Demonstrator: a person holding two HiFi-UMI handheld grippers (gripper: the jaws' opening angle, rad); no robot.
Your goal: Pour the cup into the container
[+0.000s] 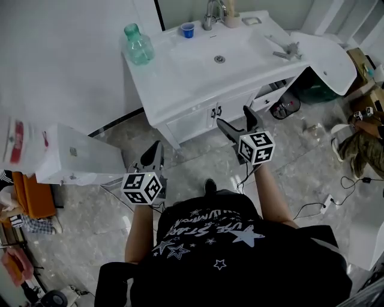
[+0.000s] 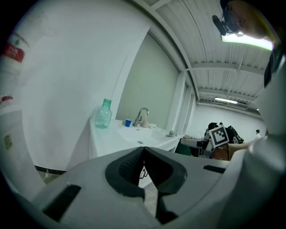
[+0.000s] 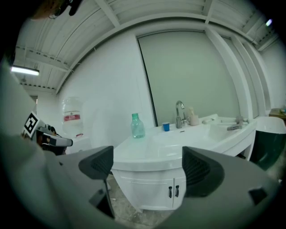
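1. The blue cup [image 1: 188, 29] stands at the back of the white vanity top [image 1: 174, 75], just left of the faucet [image 1: 211, 14] and behind the basin.
2. The green bottle [image 1: 138, 44] stands on the vanity's left back corner, apart from the cup. It is probably the container, though its mouth is too small to tell whether it is capped.
3. Both grippers are held over the marbled floor [image 1: 198, 159] in front of the vanity, well apart from cup and bottle, touching neither.
4. The left gripper [image 1: 153, 156] has its jaws pressed together with nothing between them. In the left gripper view the cup [image 2: 128, 122] sits far off, above the jaws and slightly left, with the bottle [image 2: 103, 114] further left.
5. The right gripper [image 1: 237, 123] has its jaws spread wide and empty. In the right gripper view the gap frames the cabinet doors [image 3: 172, 190], and the cup [image 3: 166, 127] shows far beyond and above that gap, to the right of the bottle [image 3: 137, 126].
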